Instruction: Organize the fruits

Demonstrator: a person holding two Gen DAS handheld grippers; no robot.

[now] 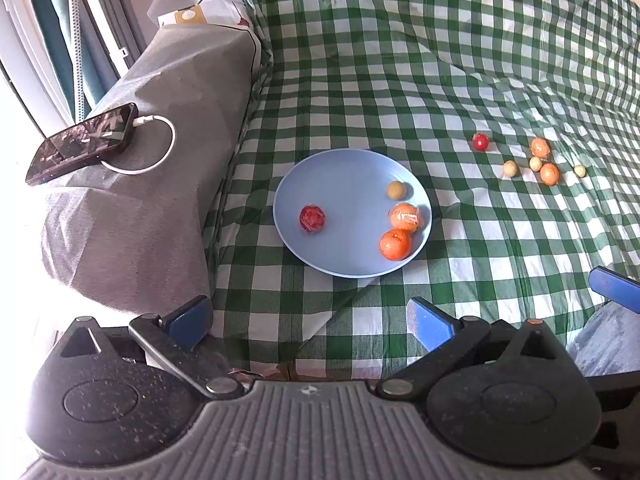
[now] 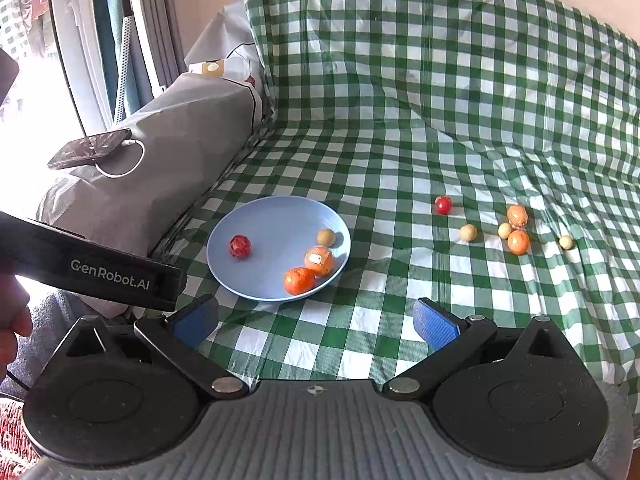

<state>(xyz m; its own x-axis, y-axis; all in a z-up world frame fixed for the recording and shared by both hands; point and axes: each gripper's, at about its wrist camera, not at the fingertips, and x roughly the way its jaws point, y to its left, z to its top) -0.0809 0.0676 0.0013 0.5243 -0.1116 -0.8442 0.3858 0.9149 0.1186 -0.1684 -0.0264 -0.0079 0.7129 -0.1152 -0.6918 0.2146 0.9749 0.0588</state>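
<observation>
A light blue plate (image 1: 344,168) (image 2: 272,208) lies on the green checked cloth. It holds a red fruit (image 1: 312,218) (image 2: 240,246), a small tan fruit (image 1: 397,190) (image 2: 326,237) and two oranges (image 1: 395,244) (image 2: 299,280). To its right, loose on the cloth, lie a red fruit (image 1: 480,142) (image 2: 443,205), two small oranges (image 1: 549,173) (image 2: 518,241) and three pale round fruits (image 1: 510,169) (image 2: 468,233). My left gripper (image 1: 310,322) is open and empty, near the plate's front. My right gripper (image 2: 316,322) is open and empty, in front of the plate.
A grey cushion (image 1: 160,184) (image 2: 168,168) on the left carries a phone (image 1: 80,142) (image 2: 90,147) with a white cable. The left gripper's body (image 2: 100,272) shows at the left of the right wrist view. The cloth rises up at the back.
</observation>
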